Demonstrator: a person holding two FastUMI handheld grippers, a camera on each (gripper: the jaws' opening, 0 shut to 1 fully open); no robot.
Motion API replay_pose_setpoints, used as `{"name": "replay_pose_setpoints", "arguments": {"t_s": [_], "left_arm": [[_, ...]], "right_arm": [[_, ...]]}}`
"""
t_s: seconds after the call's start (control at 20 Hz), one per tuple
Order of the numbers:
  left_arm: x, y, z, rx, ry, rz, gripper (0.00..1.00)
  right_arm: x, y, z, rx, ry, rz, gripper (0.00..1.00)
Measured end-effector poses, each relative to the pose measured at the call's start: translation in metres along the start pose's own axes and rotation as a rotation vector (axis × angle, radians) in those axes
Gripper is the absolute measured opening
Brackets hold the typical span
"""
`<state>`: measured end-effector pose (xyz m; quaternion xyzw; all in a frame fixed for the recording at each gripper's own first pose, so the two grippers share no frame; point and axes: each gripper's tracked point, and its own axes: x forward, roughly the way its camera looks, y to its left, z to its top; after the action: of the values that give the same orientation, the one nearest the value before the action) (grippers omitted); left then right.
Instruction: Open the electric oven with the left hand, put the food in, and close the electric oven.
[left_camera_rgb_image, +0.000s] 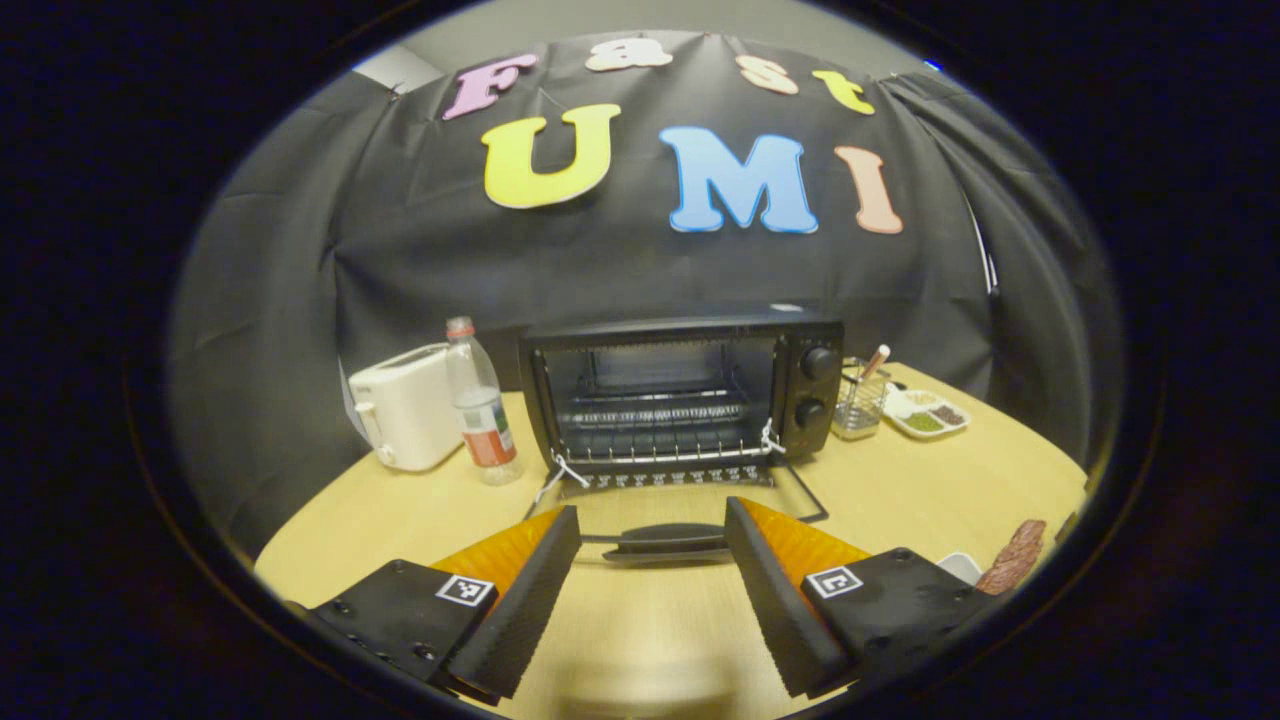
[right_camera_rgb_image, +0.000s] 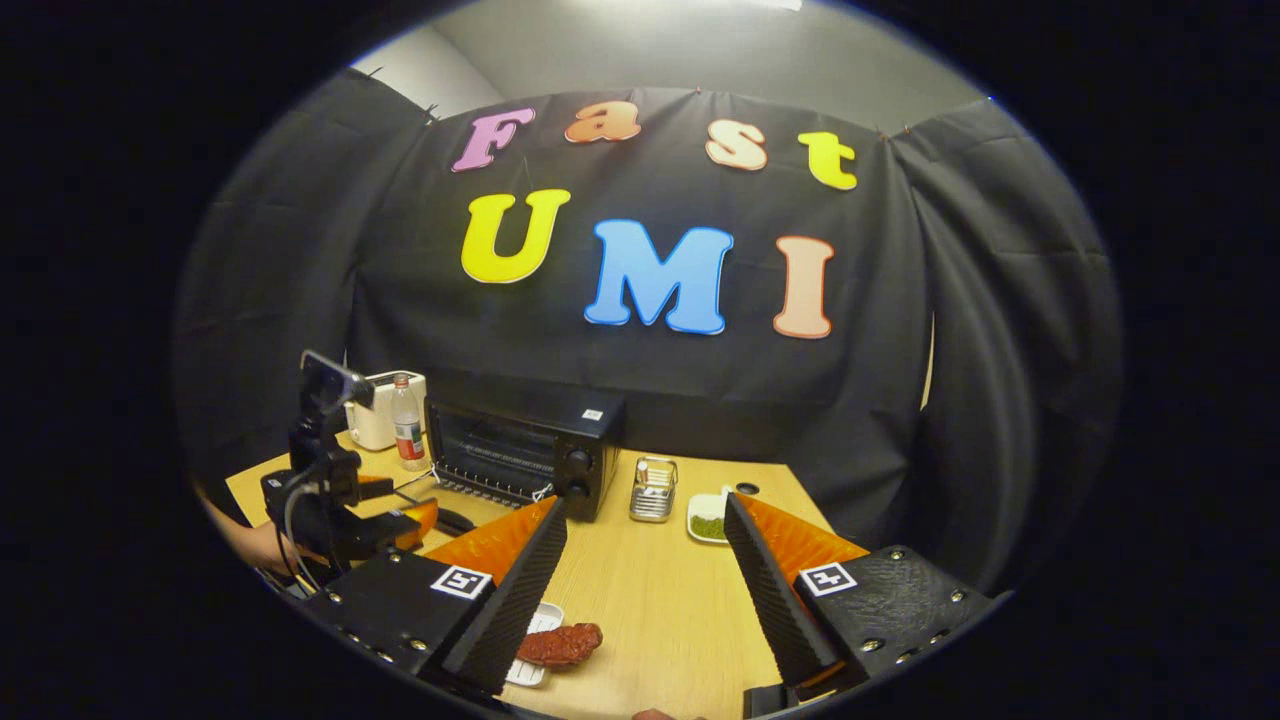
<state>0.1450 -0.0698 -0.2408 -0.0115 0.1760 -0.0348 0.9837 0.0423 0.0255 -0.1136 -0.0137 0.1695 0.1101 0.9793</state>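
The bench (left_camera_rgb_image: 900, 480) looks like pale wood laminate, smooth with a soft sheen. The electric oven (left_camera_rgb_image: 685, 395) has a matt black metal shell, shiny wire racks inside and a glass door (left_camera_rgb_image: 690, 505) lying flat. Next to it, the toaster (left_camera_rgb_image: 405, 405) is glossy cream plastic and the bottle (left_camera_rgb_image: 482, 400) is clear plastic with a paper-ish label. The holder (left_camera_rgb_image: 858, 405) by the knobs looks like see-through glass or plastic. The food (right_camera_rgb_image: 560, 645) is rough, reddish-brown and a bit glossy, and the wall cloth (right_camera_rgb_image: 950, 350) is matt and wrinkly.

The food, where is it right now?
The food lies on a small white dish on the table, near the right gripper, well in front of the open oven.
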Motion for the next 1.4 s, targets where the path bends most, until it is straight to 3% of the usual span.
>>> {"name": "replay_pose_setpoints", "arguments": {"t_s": [0.45,0.5,0.55,0.85,1.1,1.2,1.3,1.35,1.4], "left_arm": [[-0.094,0.032,0.118,-0.017,-0.229,0.066,1.00],[-0.100,0.031,0.125,-0.021,-0.245,0.067,0.91],[-0.107,0.032,0.131,-0.023,-0.257,0.072,0.97],[-0.132,0.049,0.137,-0.035,-0.279,0.121,1.00],[-0.140,0.052,0.123,-0.045,-0.253,0.139,0.97],[-0.139,0.050,0.120,-0.043,-0.246,0.136,0.99],[-0.136,0.049,0.117,-0.044,-0.239,0.133,0.97],[-0.135,0.050,0.119,-0.046,-0.242,0.136,0.97],[-0.135,0.051,0.121,-0.050,-0.246,0.136,1.00]], "right_arm": [[0.034,0.023,-0.089,0.146,0.247,0.170,0.96],[0.036,0.025,-0.099,0.166,0.279,0.180,0.96],[0.037,0.026,-0.109,0.190,0.308,0.185,0.97],[0.044,0.046,-0.152,0.377,0.489,0.248,0.97],[0.040,0.056,-0.180,0.578,0.615,0.244,0.98],[0.038,0.062,-0.188,0.668,0.657,0.253,0.95],[0.039,0.067,-0.191,0.749,0.688,0.249,0.86],[0.039,0.066,-0.192,0.783,0.695,0.235,0.66],[0.037,0.067,-0.192,0.817,0.701,0.237,0.57]]}}
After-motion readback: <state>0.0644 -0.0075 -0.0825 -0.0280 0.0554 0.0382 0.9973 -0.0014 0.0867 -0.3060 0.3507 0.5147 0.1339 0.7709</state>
